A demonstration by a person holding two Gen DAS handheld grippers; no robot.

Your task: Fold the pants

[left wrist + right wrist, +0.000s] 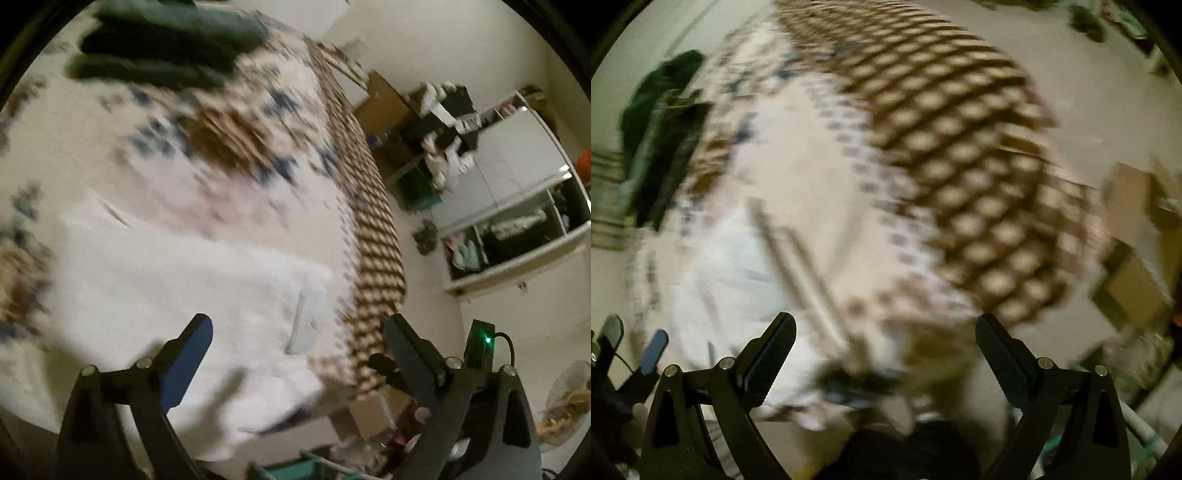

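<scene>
White pants point(192, 295) lie spread on the patterned bed cover point(240, 122), with one corner hanging at the bed's edge. My left gripper point(297, 334) is open and empty above that near end. In the right wrist view the pants point(738, 280) appear blurred at lower left. My right gripper point(886, 332) is open and empty above the bed edge. The left gripper's fingertips point(653, 350) show at the far left of the right wrist view. Both views are motion-blurred.
Dark green folded clothes point(166, 48) lie at the far end of the bed, also in the right wrist view point(657, 122). A brown checked bed side point(373, 240) drops to the floor. Cardboard boxes point(1134, 258), a white shelf unit point(517, 206) and a teal crate point(421, 192) stand beside the bed.
</scene>
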